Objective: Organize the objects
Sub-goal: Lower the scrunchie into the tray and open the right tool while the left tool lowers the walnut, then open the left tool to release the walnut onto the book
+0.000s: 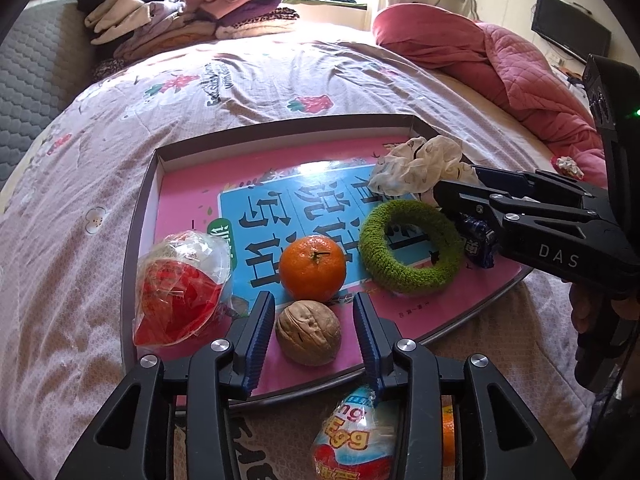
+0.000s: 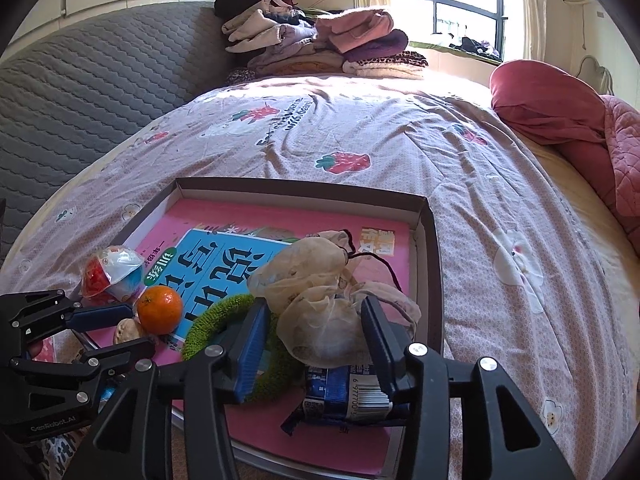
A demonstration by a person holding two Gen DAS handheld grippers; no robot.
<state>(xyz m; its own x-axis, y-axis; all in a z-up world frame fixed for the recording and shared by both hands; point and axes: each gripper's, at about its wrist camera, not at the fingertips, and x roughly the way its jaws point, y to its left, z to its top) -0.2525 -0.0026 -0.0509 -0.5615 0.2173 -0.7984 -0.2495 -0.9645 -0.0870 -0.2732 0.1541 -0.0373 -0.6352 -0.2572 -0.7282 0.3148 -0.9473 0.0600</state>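
**Inspector:** The shallow box tray (image 1: pixel 144 200) lies on the bed's strawberry-print quilt (image 1: pixel 240 80). Its raised rim runs along the far and side edges. The middle and far part of the floor is bare; the goods crowd the near end.

**Clerk:** And the claws?

**Inspector:** The left gripper (image 1: pixel 314 344) stands with its jaws apart, one on each side of the walnut (image 1: pixel 308 332), the pads clear of it. The walnut sits in the tray just in front of the mandarin (image 1: pixel 313 266). The right gripper (image 2: pixel 316 344) is likewise spread; the pale mesh pouch (image 2: pixel 320 300) and a dark blue packet (image 2: pixel 344 396) lie between its fingers, with no pad seen pressing on them.

**Clerk:** Other contents?

**Inspector:** A green knitted ring (image 1: pixel 408 244) beside the mandarin, and a red-and-clear wrapped snack (image 1: pixel 180 288) at the left edge. A wrapped egg-shaped sweet (image 1: pixel 352 436) lies outside the tray, on the quilt below the left claw.

**Clerk:** Markings?

**Inspector:** "DAS" on the right gripper's body, "GenRobot.AI" on the left. The tray floor carries large Chinese characters on blue. The packet shows a barcode starting 6 977700.

**Clerk:** Surroundings?

**Inspector:** Folded clothes (image 2: pixel 320 44) are stacked at the far side, a pink quilted blanket (image 1: pixel 520 68) lies to the right, and a bright window (image 2: pixel 452 0) stands beyond.
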